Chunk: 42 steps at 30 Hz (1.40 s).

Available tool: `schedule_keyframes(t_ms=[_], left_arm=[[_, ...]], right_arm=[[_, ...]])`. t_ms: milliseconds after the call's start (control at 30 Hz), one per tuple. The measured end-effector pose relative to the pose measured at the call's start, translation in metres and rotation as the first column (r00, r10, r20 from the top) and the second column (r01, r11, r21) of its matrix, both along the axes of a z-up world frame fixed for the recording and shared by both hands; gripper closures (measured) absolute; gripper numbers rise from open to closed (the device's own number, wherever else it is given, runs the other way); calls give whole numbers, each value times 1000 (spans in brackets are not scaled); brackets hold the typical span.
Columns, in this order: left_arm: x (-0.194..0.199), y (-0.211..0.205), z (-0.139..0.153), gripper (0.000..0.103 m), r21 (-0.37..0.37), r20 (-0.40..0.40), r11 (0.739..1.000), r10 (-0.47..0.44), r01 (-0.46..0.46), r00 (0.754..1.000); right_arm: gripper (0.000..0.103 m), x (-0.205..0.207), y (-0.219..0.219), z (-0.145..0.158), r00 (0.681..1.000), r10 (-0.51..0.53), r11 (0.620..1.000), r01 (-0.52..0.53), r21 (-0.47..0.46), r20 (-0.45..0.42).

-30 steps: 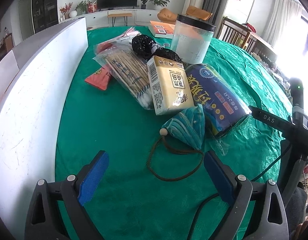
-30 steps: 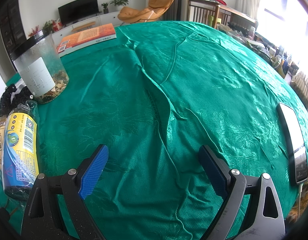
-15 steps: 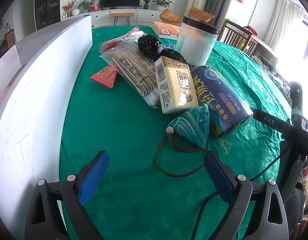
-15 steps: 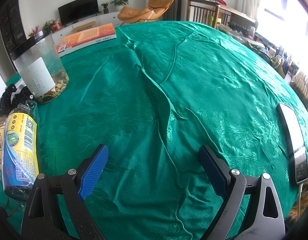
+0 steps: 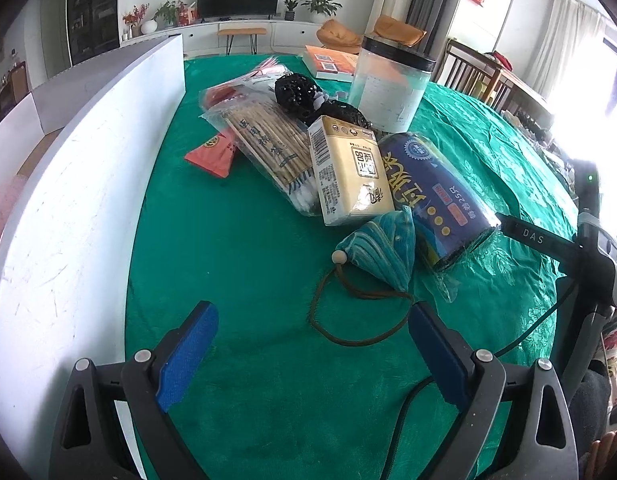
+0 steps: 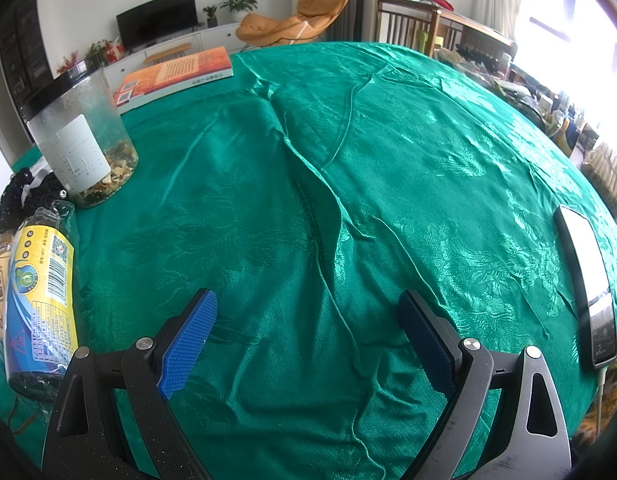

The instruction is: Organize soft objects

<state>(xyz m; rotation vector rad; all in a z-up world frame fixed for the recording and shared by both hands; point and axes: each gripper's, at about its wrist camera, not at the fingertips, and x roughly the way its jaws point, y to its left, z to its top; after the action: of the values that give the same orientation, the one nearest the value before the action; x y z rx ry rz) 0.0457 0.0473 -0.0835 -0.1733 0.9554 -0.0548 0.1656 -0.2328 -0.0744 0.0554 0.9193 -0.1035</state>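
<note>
Pouch (image 5: 382,250) sits at one o'clock just ahead of my left gripper (image 5: 314,354), jaws wide apart and empty. Looks light and squashy; I'd pinch its stuffed body, not the cord (image 5: 348,320). Right gripper (image 6: 308,338) gapes empty too.

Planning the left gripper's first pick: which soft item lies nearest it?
The teal striped pouch with the brown cord, just ahead of the left gripper; other packs lie behind.

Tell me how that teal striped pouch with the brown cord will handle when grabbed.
The teal pouch looks like soft fabric, so it will probably squash and sag. Its brown cord lies in a loose loop and will likely dangle or snag. It leans on the blue roll, which may shift.
</note>
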Motion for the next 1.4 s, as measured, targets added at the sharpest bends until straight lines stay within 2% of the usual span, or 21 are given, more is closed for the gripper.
schedule_keyframes(t_ms=[267, 367, 500, 700, 833, 900, 967, 1067, 1100, 1167, 1267, 1333, 1400], left_arm=[[11, 12, 18, 7, -160, 18, 987, -10, 13, 1000], [24, 15, 29, 7, -196, 28, 981, 5, 0, 1000], [49, 29, 45, 7, -239, 13, 968, 77, -72, 997], [79, 35, 43, 9, -273, -45, 954, 114, -122, 992], [77, 31, 40, 8, -251, -38, 961, 107, -113, 994], [81, 36, 33, 9, -245, -43, 960, 130, -136, 991], [94, 47, 26, 9, -256, -54, 949, 175, -183, 983], [117, 60, 18, 10, -291, -80, 919, 252, -264, 964], [125, 59, 14, 11, -279, -96, 920, 258, -275, 961], [140, 51, 3, 24, -238, -140, 935, 235, -263, 962], [152, 39, -11, 27, -187, -181, 951, 211, -245, 960], [156, 39, -17, 27, -174, -191, 953, 215, -249, 958], [153, 43, -18, 36, -158, -180, 955, 220, -249, 959]], right_arm=[[10, 2, -1, 0, 1000, 0, 1000, 0, 1, 0], [10, 0, 0, 0, 1000, 0, 1000, 0, 0, 0], [10, 0, 0, 0, 1000, 0, 1000, 0, 0, 0], [10, 0, 0, 0, 1000, 0, 1000, 0, 0, 0], [10, -1, 1, 0, 1000, 0, 1000, 0, 0, 0], [10, -2, 1, 0, 1000, 0, 1000, 0, 0, 0], [10, -2, 1, 0, 1000, 0, 1000, 0, 0, 0], [10, -2, 1, 0, 1000, 0, 1000, 0, 0, 0], [10, -1, 1, 0, 1000, 0, 1000, 0, 0, 0], [10, -1, 1, 0, 1000, 0, 1000, 0, 0, 0], [10, -1, 1, 0, 1000, 0, 1000, 0, 0, 0], [10, 1, 0, 0, 1000, 0, 1000, 0, 0, 0], [10, 0, 0, 0, 1000, 0, 1000, 0, 0, 0]])
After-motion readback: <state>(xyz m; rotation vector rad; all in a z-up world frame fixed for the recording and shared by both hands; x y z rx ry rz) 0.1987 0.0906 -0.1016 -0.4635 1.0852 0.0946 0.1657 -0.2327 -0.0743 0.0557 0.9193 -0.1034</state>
